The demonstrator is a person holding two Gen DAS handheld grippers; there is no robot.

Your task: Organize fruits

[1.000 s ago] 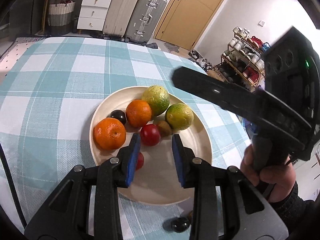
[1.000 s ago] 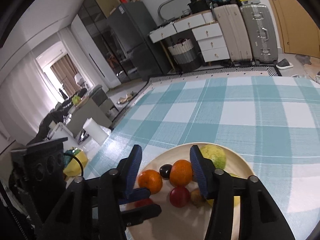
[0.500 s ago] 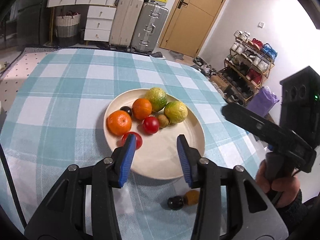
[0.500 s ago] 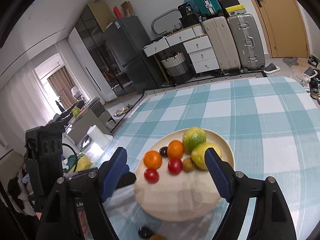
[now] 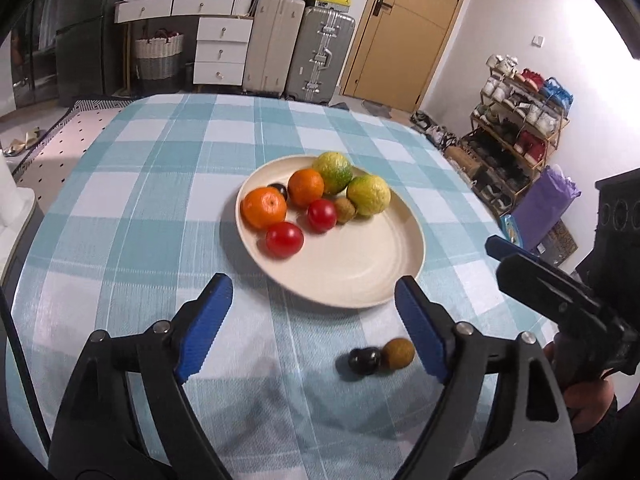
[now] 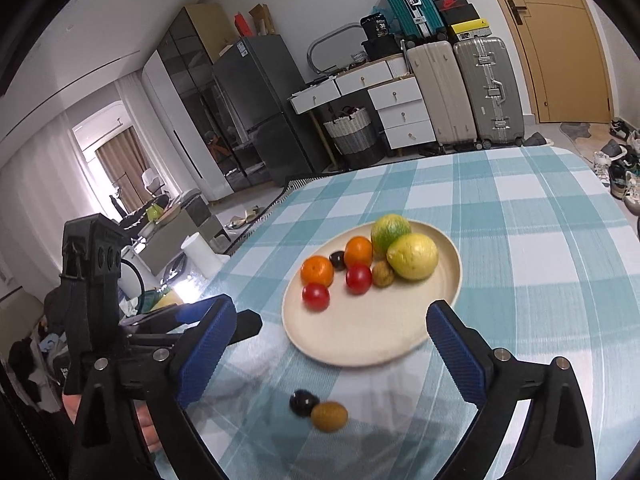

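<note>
- Worktop (image 5: 160, 208): teal-and-white checked cloth over it, everything sits on this.
- Plate (image 5: 360, 272): cream, round, about mid-worktop. Fruit is bunched on its far-left part; near-right part is bare.
- On the plate: two green-yellow citrus (image 5: 368, 195) at the far side, two oranges (image 5: 264, 207) left of them, two red round fruits (image 5: 284, 239) nearer, a small brown fruit (image 5: 345, 210) touching the right citrus, a dark round fruit (image 5: 279, 189) tucked between the oranges.
- Off the plate: a dark plum-like fruit (image 5: 364, 360) and a brown kiwi-like fruit (image 5: 397, 354), touching each other on the cloth, just near of the plate rim.
- Left gripper (image 5: 312, 320): jaws opening, nothing between them; the loose pair lies just inside its right finger in the left wrist view.
- Right gripper (image 6: 332, 344): jaws opening wide, empty; the pair lies on the cloth below the gap, plate beyond.
- Risk: the two loose fruits touch, so closing on one likely nudges the other, which can roll towards the near edge.
- Risk: both are small and round; an off-centre pinch could squirt one out.
- Risk: both grippers are close at the near side; going for the same pair could make them clash.
- Risk: dropping onto the crowded part could knock plated fruit; the bare near-right part looks safer.
</note>
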